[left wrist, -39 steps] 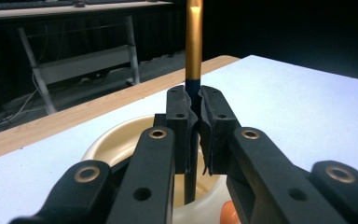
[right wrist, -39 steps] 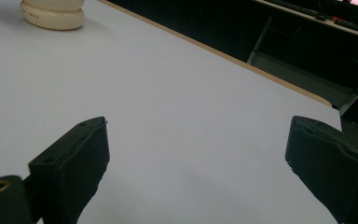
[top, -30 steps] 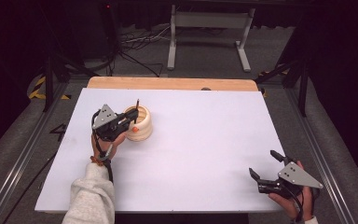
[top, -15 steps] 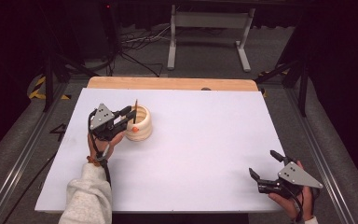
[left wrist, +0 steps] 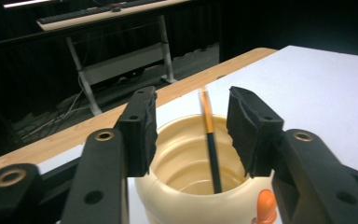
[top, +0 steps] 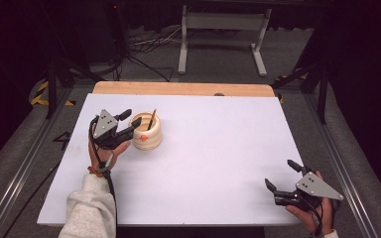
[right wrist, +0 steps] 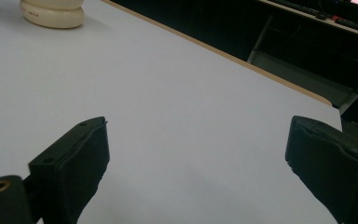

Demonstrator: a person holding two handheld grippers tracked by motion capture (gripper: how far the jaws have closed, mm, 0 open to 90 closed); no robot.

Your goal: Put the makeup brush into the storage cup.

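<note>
The left gripper (left wrist: 192, 133) has just been opening, its jaws now spread clear of the pencil (left wrist: 210, 140) that leans inside the cream holder (top: 146, 131) near the table's (top: 218, 148) left edge. The release looks done, so the next move is likely backing away without tipping it. The right gripper (top: 284, 181) rests wide open at the near right corner.

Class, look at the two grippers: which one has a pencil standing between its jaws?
The left gripper, at the cream pot: the pencil stands between its just-opening jaws. The right gripper hangs over bare table.
</note>
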